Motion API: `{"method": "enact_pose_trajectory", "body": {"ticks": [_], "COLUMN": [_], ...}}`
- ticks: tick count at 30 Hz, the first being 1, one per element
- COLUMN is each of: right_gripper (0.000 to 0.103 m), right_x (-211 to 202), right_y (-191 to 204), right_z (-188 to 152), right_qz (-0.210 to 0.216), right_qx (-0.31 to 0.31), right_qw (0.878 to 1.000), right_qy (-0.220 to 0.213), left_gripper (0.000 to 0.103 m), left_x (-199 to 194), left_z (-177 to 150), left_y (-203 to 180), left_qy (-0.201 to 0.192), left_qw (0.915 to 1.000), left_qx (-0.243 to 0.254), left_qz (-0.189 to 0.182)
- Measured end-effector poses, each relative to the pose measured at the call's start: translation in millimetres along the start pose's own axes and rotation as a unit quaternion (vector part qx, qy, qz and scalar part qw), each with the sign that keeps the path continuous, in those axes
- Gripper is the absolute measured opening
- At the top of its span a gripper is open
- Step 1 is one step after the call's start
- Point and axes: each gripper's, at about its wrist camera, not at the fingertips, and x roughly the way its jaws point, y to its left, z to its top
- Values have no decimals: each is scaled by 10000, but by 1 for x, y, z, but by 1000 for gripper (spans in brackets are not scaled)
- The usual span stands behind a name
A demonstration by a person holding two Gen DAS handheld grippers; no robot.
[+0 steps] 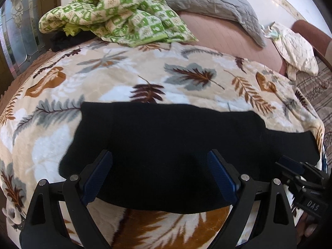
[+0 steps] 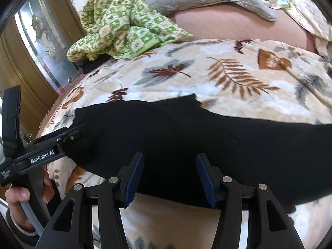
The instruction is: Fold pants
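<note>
Black pants (image 1: 166,145) lie flat across a leaf-patterned blanket (image 1: 124,72), stretching left to right; they also show in the right wrist view (image 2: 207,137). My left gripper (image 1: 159,157) is open, its blue-padded fingers spread just above the pants' near edge, holding nothing. My right gripper (image 2: 170,161) is open too, over the near edge further right. The right gripper shows at the left wrist view's right edge (image 1: 294,168), and the left gripper shows at the right wrist view's left side (image 2: 68,134).
A crumpled green checkered quilt (image 1: 116,14) and a grey quilted pillow (image 1: 211,2) lie at the far side of the bed. A pale crumpled cloth (image 1: 296,47) lies at far right. A wooden door with patterned glass (image 2: 45,41) stands on the left.
</note>
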Motion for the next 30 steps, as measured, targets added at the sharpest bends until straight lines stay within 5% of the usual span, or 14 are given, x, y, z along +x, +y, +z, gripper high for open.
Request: {"method": "enact_pose_trajectory", "body": {"ticks": [10,19,30], "right_gripper": [58,64,64], "right_x": [7,-30,-83], "right_y": [-26,-52,-138], "right_z": [-5,1,-16], "right_qz": [203,23,-408], "right_qx": [365,581,1363], "right_qw": [9991,9981,9893], "right_qy": [30,-198,-321], "left_gripper": [93,93,93], "left_x": [11,-5,-1], "left_z": [-8,2,8], "left_y": [-15,-44,-116], "left_qy": [16,-152,-31], "left_qw": [9992,9986,9932], "left_qx": [323,504,921], "left_qz": [233,-40,-709]}}
